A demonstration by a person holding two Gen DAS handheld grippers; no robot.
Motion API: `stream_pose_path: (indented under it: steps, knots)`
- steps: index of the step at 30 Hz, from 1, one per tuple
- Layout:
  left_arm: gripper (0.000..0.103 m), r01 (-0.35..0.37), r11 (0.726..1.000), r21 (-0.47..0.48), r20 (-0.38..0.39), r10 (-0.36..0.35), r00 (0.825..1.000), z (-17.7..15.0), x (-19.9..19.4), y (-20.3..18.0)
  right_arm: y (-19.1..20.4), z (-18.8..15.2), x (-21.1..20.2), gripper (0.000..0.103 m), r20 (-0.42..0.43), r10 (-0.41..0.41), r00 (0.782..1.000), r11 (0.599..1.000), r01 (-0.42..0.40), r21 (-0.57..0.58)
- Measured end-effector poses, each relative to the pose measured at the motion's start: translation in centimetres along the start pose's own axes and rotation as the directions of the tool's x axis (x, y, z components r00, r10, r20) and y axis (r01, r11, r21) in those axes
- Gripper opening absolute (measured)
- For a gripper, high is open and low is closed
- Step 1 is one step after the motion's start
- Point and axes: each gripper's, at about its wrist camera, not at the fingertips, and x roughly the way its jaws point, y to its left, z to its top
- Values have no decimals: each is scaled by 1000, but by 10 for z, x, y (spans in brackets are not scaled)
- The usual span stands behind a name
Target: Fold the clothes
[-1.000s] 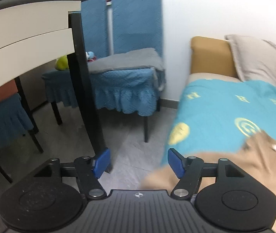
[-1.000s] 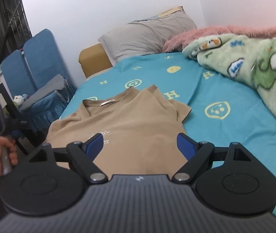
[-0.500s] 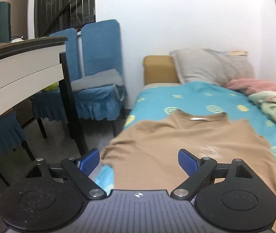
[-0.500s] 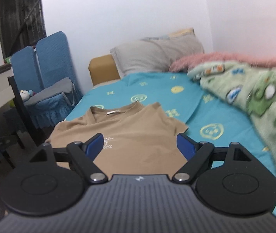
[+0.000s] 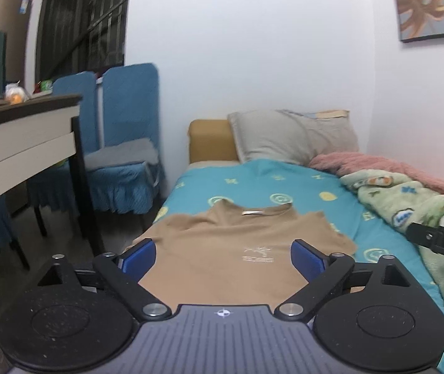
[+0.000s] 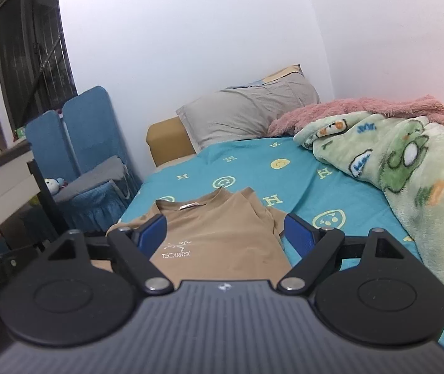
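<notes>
Both grippers had swung to face the tan T-shirt (image 5: 228, 249), which lay spread, collar away, at frame centre on the teal bedsheet (image 5: 300, 187). Left gripper (image 5: 223, 257) and right gripper (image 6: 225, 233) hovered released, empty, behind its hem.

The left gripper (image 5: 223, 257) has two blue pads (image 5: 139, 257) on black angled links, each pinned by a silver screw to a grey ribbed body with a small white crosshair mark, flanked by two black round discs. The right gripper (image 6: 225, 235) is built the same: blue pads (image 6: 298, 233), black links, silver screws, grey ribbed body, twin black discs.
</notes>
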Motion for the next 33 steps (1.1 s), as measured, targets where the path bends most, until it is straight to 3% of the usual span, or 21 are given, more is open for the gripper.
stream_pose_path:
  steps: [6,9,11,12,15,17,21,25,26,27,28,31,33]
  knots:
    - [96,19,999,33,13,-20,1000,-34,-2,2,-26,5,0,84,-22,42,999,994,-40,97]
    - [97,13,999,35,-22,-12,1000,-58,6,17,-45,16,18,85,-40,83,996,980,-74,186]
    - [97,11,1000,8,-74,-10,997,-66,20,26,-60,28,42,85,-56,108,993,961,-90,261]
    - [97,10,1000,-9,-95,-11,995,-69,29,30,-67,33,57,78,-63,120,991,952,-97,289]
    - [97,19,997,-77,-121,-28,992,-74,53,42,-88,39,107,77,-90,134,987,935,-96,341]
    - [97,24,993,-112,-126,-38,991,-79,71,48,-101,31,140,68,-124,117,985,929,-64,365]
    - [97,35,988,-151,-153,-58,987,-87,110,57,-121,6,204,67,-202,91,975,902,5,433]
    - [97,53,987,-153,-178,-80,981,-98,142,59,-124,-4,238,67,-231,79,970,907,26,420]
    - [97,57,986,-158,-189,-87,978,-102,150,60,-125,-6,247,65,-239,76,968,909,31,416]
    - [97,62,984,-164,-201,-95,975,-104,156,59,-125,-8,256,54,-246,73,966,910,36,413]
    - [96,66,983,-169,-211,-102,972,-107,163,59,-126,-11,264,50,-253,70,965,911,41,409]
    - [96,62,984,-166,-230,-99,968,-113,177,59,-128,-18,290,45,-275,61,959,915,56,399]
    - [96,56,984,-171,-236,-96,967,-116,182,60,-130,-23,307,34,-290,55,956,918,66,391]
